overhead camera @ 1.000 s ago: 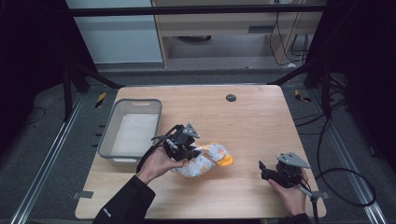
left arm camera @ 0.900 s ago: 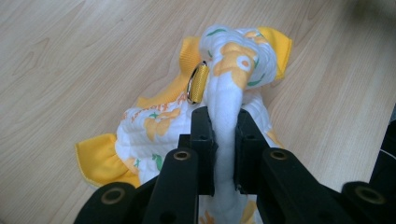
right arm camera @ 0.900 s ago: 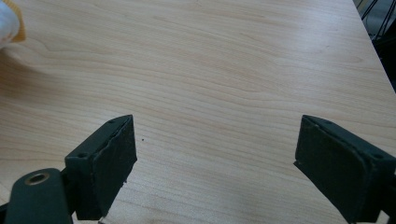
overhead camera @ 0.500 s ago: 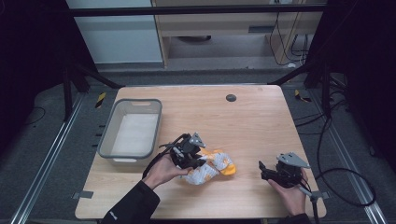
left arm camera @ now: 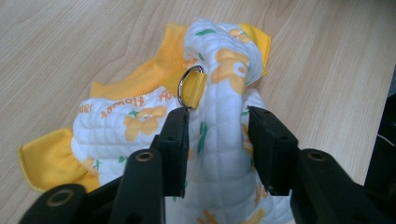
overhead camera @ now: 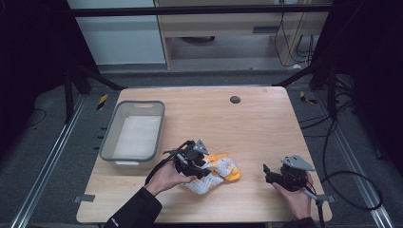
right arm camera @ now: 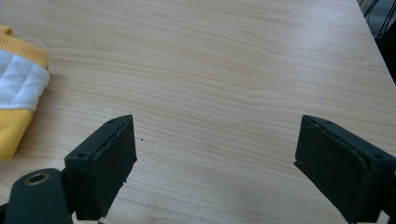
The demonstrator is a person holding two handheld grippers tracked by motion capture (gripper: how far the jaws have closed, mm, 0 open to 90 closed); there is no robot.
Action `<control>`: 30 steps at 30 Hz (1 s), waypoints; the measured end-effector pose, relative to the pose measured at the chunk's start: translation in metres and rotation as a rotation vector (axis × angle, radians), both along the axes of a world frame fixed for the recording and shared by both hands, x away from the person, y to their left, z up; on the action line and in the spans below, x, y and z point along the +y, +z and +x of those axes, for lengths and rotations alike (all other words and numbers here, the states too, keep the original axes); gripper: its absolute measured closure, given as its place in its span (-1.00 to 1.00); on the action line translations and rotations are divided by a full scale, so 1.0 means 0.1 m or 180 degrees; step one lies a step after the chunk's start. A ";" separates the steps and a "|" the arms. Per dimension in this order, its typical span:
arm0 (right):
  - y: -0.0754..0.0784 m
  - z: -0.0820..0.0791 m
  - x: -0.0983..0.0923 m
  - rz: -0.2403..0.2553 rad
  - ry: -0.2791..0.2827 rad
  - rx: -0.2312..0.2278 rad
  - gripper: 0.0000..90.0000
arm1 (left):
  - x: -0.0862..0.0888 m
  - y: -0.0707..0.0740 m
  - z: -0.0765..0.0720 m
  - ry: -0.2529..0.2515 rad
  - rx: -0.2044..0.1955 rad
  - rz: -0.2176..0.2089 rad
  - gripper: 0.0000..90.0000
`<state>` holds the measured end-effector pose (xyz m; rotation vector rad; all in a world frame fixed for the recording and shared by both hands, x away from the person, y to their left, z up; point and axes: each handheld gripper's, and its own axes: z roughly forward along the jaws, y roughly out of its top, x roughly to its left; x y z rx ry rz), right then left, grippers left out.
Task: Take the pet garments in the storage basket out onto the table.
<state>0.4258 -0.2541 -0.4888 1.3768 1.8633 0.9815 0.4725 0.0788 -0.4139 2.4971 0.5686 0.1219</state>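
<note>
At the left of the worktop (overhead camera: 266,118) stands a grey plastic bin (overhead camera: 134,135), and it looks empty from the high view. Just to the right of it, near the front edge, lies the small quilted pet garment (overhead camera: 216,173), white with orange flower print and yellow ribbed trim.

The left hand-held gripper (left arm camera: 217,140) is over it. Its jaws have just been opening, and a raised fold of the padded cloth stands between them; the pads lie beside the fold and do not seem to squeeze it, so I judge the garment released onto the worktop. A metal D-ring (left arm camera: 187,86) on a yellow strap sits just beyond the left jaw.

I think this garment is light, soft and without any stiffness. It will sag and unfold when lifted, and it cannot break. The quilted surface should give good friction. The best place to hold is a thick bunched fold or the ribbed trim; the ring is small and hard, so the pads may slip on it.

Well apart at the right, the right hand-held gripper (right arm camera: 215,149) rests with jaws spread wide over bare wood, holding nothing.
</note>
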 end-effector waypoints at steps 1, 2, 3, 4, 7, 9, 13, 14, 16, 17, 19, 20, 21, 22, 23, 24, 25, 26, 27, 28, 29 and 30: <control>0.00 0.00 0.00 -0.0003 0.0002 0.0003 -0.73 | 0.00 0.00 -0.01 0.0000 -0.0013 0.0002 0.19; 0.00 0.00 0.00 -0.0003 0.0002 0.0003 -0.73 | 0.01 0.00 -0.02 -0.0002 -0.0023 0.0002 0.19; 0.00 0.00 0.00 -0.0001 0.0000 0.0004 -0.73 | 0.02 0.01 -0.03 -0.0001 -0.0019 -0.0017 0.16; 0.00 0.00 0.00 0.0000 0.0001 0.0003 -0.73 | 0.03 0.02 -0.04 0.0011 -0.0009 -0.0048 0.14; 0.00 0.00 0.00 0.0002 0.0002 0.0005 -0.73 | 0.06 0.05 -0.06 0.0008 -0.0017 -0.0097 0.07; 0.00 0.00 0.00 0.0002 0.0001 0.0007 -0.73 | 0.08 0.07 -0.07 0.0006 -0.0015 -0.0149 0.02; 0.00 0.00 0.00 0.0002 0.0004 0.0007 -0.73 | 0.13 0.11 -0.12 0.0010 -0.0075 -0.0196 -0.08; 0.00 0.00 0.00 0.0001 0.0003 0.0006 -0.73 | 0.16 0.13 -0.14 0.0016 -0.0094 -0.0224 -0.13; 0.00 0.00 0.00 0.0001 0.0001 0.0005 -0.73 | 0.18 0.14 -0.15 0.0027 -0.0112 -0.0241 -0.18; 0.00 0.00 0.00 0.0001 0.0001 0.0005 -0.73 | 0.19 0.14 -0.15 0.0040 -0.0120 -0.0264 -0.18; 0.00 0.00 0.00 0.0000 -0.0001 0.0007 -0.73 | 0.23 0.16 -0.16 0.0064 -0.0144 -0.0293 -0.21; 0.00 0.00 0.00 0.0003 -0.0002 0.0009 -0.73 | 0.25 0.17 -0.17 0.0088 -0.0163 -0.0318 -0.24; 0.00 0.00 0.00 0.0003 -0.0002 0.0009 -0.73 | 0.27 0.17 -0.17 0.0104 -0.0175 -0.0332 -0.24; 0.00 0.00 0.00 0.0004 -0.0003 0.0010 -0.73 | 0.30 0.18 -0.19 0.0129 -0.0203 -0.0353 -0.26; 0.00 0.00 0.00 0.0005 -0.0003 0.0011 -0.73 | 0.32 0.18 -0.19 0.0136 -0.0211 -0.0372 -0.28; 0.00 0.00 0.00 0.0005 -0.0003 0.0011 -0.73 | 0.33 0.19 -0.19 0.0143 -0.0220 -0.0378 -0.28; 0.00 0.00 0.00 0.0007 -0.0004 0.0012 -0.73 | 0.36 0.18 -0.20 0.0167 -0.0228 -0.0403 -0.28; 0.00 0.00 0.00 0.0005 -0.0003 0.0013 -0.73 | 0.39 0.18 -0.21 0.0199 -0.0238 -0.0435 -0.28; 0.00 0.00 0.00 0.0006 -0.0002 0.0013 -0.73 | 0.41 0.18 -0.22 0.0231 -0.0252 -0.0459 -0.29; 0.00 0.00 0.00 0.0007 -0.0002 0.0014 -0.73 | 0.44 0.18 -0.22 0.0253 -0.0267 -0.0474 -0.30; 0.00 0.00 0.00 0.0005 -0.0001 0.0014 -0.73 | 0.47 0.17 -0.23 0.0276 -0.0282 -0.0490 -0.30; 0.00 0.00 0.00 0.0005 -0.0002 0.0013 -0.73 | 0.51 0.16 -0.24 0.0322 -0.0312 -0.0522 -0.31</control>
